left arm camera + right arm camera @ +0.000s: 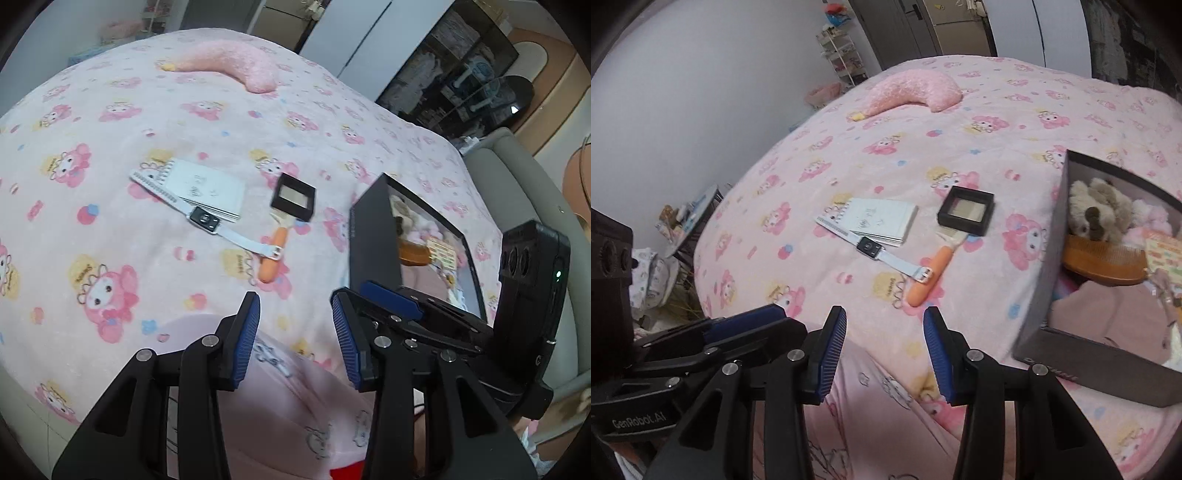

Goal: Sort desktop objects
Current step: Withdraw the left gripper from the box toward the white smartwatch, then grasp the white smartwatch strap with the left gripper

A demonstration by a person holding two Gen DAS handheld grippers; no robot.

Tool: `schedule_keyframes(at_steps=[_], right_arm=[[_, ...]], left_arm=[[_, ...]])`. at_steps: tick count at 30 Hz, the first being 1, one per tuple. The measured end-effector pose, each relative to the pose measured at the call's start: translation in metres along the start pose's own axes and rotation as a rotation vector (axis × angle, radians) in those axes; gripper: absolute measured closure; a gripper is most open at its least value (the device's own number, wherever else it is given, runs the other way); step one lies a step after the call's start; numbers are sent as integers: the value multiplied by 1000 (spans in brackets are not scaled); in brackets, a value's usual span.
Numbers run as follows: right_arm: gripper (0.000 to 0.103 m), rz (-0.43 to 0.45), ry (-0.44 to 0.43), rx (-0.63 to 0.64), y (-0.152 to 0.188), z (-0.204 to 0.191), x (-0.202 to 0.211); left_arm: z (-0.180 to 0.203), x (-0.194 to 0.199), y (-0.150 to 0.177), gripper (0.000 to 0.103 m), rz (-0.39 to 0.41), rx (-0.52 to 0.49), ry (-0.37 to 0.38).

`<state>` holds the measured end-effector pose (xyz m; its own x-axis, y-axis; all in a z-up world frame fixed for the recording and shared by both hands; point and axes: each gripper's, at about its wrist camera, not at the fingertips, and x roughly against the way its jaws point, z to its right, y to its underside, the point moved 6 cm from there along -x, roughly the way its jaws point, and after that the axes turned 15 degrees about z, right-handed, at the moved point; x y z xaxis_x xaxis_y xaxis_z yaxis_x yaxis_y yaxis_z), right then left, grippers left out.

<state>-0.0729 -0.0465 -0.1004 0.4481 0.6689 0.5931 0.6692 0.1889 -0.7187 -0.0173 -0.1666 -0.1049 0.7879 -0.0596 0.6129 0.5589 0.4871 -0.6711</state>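
Right wrist view, biggest first. Black box [1071,280] sits at the right on the bed, open side toward us, already holding a plush toy [1097,206], a wooden comb [1104,264] and a printed card. Rigid card walls; probably light, so it could slide on the fleece if bumped. Likely the drop target.

Notepad [882,219] mid-bed: spiral-bound, flat, thin, floppy. Best pinched at a free edge or the spiral end. Watch [882,253] lies partly across its near corner, white strap trailing right until the buckle touches the orange-handled tool [931,275]. Strap is limp; I'd grab the stiff watch body. Tool's handle looks smooth, rounded, maybe slippery; grip mid-handle. Its head is tucked under the small black framed case [966,214]. Case is rigid, has a glassy-looking window, possibly fragile; take it by the outer walls.

Right gripper [884,347]: jaws spread wide, nothing between them, hovering near the bed's edge. Left gripper [295,339]: same, wide apart and empty, just beside the right one.

Surface: pink cartoon-print fleece blanket [997,122], soft and springy, so flat items sink in and are hard to get under. Pink crescent pillow [916,90] at the far side. Room: bedroom, white wall left, wardrobe doors behind, cluttered shelf rack in the corner.
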Motion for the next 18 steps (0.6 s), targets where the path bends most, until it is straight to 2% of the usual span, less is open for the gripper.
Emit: schedule_keyframes(at_steps=[1, 3, 10, 14, 18], right_arm=[[63, -10, 7, 2, 5, 2, -7], [63, -53, 76, 22, 12, 10, -24], [63, -121, 91, -4, 8, 26, -71], [63, -158, 96, -20, 8, 30, -95], [63, -170, 99, -4, 3, 29, -122]], left_arm=[[-10, -3, -1, 61, 7, 19, -7], [-34, -14, -4, 62, -13, 83, -15], [-83, -50, -15, 62, -64, 144, -77], [-107, -77, -25, 62, -83, 192, -50], [-126, -118, -29, 62, -173, 206, -14]])
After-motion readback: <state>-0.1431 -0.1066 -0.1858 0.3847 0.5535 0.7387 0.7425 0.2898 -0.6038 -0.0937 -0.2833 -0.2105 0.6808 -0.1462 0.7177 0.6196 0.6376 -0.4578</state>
